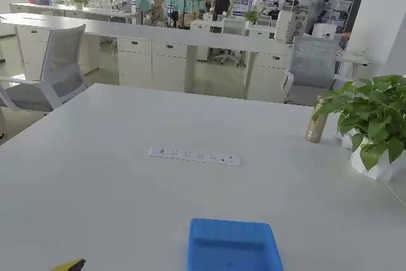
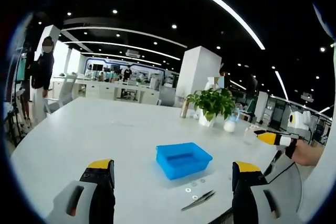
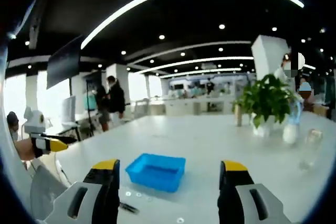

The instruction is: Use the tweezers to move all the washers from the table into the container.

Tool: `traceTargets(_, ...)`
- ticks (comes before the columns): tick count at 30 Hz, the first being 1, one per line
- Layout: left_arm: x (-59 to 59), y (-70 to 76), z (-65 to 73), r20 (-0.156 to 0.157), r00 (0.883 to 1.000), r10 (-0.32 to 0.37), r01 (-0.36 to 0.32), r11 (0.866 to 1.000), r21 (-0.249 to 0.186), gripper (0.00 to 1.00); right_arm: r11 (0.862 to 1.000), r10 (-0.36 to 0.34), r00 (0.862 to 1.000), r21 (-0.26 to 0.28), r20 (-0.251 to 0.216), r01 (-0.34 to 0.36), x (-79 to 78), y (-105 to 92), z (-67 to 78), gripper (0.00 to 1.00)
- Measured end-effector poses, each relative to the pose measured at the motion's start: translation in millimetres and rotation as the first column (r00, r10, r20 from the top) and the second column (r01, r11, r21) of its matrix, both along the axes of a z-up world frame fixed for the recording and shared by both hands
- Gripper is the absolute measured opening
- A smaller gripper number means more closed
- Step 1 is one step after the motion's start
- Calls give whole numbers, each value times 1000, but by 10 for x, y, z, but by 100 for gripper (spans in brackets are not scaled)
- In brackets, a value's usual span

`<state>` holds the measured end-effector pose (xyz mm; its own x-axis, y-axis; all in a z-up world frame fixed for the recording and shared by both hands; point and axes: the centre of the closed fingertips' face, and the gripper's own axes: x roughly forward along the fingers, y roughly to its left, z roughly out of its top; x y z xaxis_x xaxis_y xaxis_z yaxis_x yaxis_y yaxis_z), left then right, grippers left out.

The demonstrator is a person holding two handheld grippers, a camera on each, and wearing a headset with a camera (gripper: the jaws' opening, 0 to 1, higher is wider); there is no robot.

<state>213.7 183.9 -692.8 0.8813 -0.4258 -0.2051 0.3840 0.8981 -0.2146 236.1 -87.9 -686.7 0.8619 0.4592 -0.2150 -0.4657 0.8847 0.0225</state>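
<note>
The blue container (image 1: 231,245) sits on the white table near its front edge. In the left gripper view the blue container (image 2: 184,158) has several small washers (image 2: 195,183) lying just in front of it, and the metal tweezers (image 2: 198,200) lie flat beside them. My left gripper (image 2: 173,167) is open and holds nothing. My right gripper (image 3: 169,166) is open and holds nothing, facing the container (image 3: 156,170), the washers (image 3: 128,193) and the tweezers (image 3: 128,208). A gripper's yellow tip (image 1: 68,264) pokes in at the bottom left of the head view.
A white power strip (image 1: 195,155) lies mid-table. A potted plant (image 1: 374,125) and a metal bottle (image 1: 316,120) stand at the table's right side. Office chairs (image 1: 51,74) and desks lie beyond. The right gripper (image 2: 273,138) shows at the right of the left gripper view.
</note>
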Motion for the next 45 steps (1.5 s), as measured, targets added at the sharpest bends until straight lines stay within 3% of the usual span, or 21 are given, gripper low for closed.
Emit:
traceTargets(11, 7, -18, -11, -5, 1000, 1, -1, 1000, -4, 94, 1000, -3, 1000, -8, -4, 3, 60, -44, 1, 76)
traceTargets(17, -2, -9, -1, -6, 1000, 9, -9, 1000, -3, 94, 999, -21, 1000, 31, 5, 21, 83, -122, 42, 75)
traceTargets(34, 19, -77, -44, -23, 1000, -15, 15, 1000, 5, 92, 999, 16, 1000, 38, -8, -16, 120, 61, 4, 74)
traceTargets(45, 57, -99, -41, -27, 999, -28, 28, 1000, 6, 92, 999, 7, 1000, 47, -19, -7, 113, 42, -32, 73)
